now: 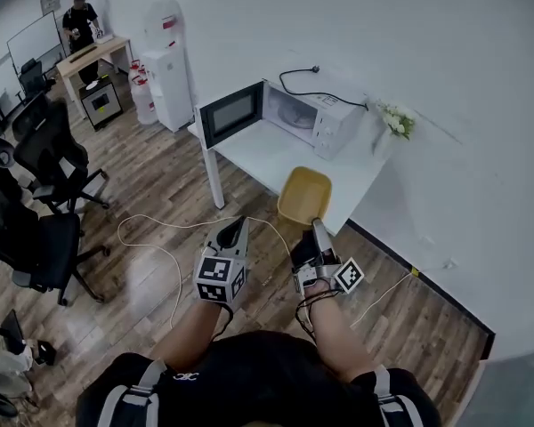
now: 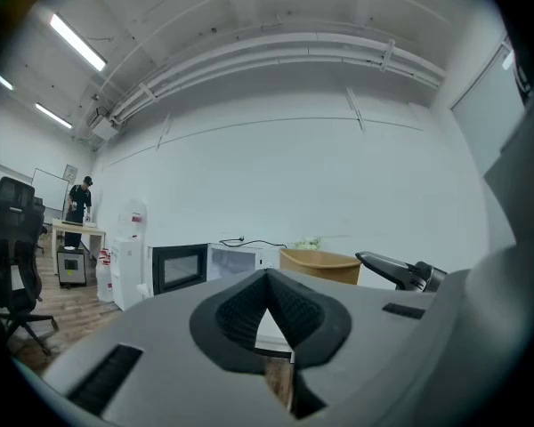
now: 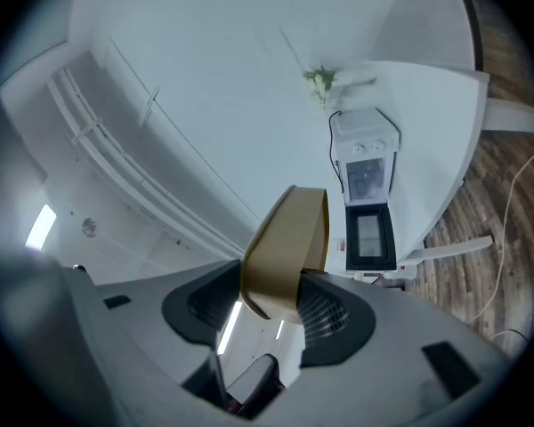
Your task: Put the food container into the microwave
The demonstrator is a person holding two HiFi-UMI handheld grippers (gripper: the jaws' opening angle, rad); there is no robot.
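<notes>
Head view: a white table (image 1: pixel 254 149) stands against the wall. A microwave (image 1: pixel 313 114) sits along its back edge, with the door (image 1: pixel 231 114) swung open toward the left corner (the cavity is only partly visible). The yellow food container (image 1: pixel 304 194) is over the front edge, near the right front corner. It is unclear whether it touches the tabletop, or what it holds. The right gripper (image 1: pixel 318 228) is clenched on its near rim, hiding that part. The left gripper (image 1: pixel 235 235) is beside it, off the table, jaws pressed together on nothing. Small blurry flowers (image 1: pixel 397 121) mark the back right corner.
</notes>
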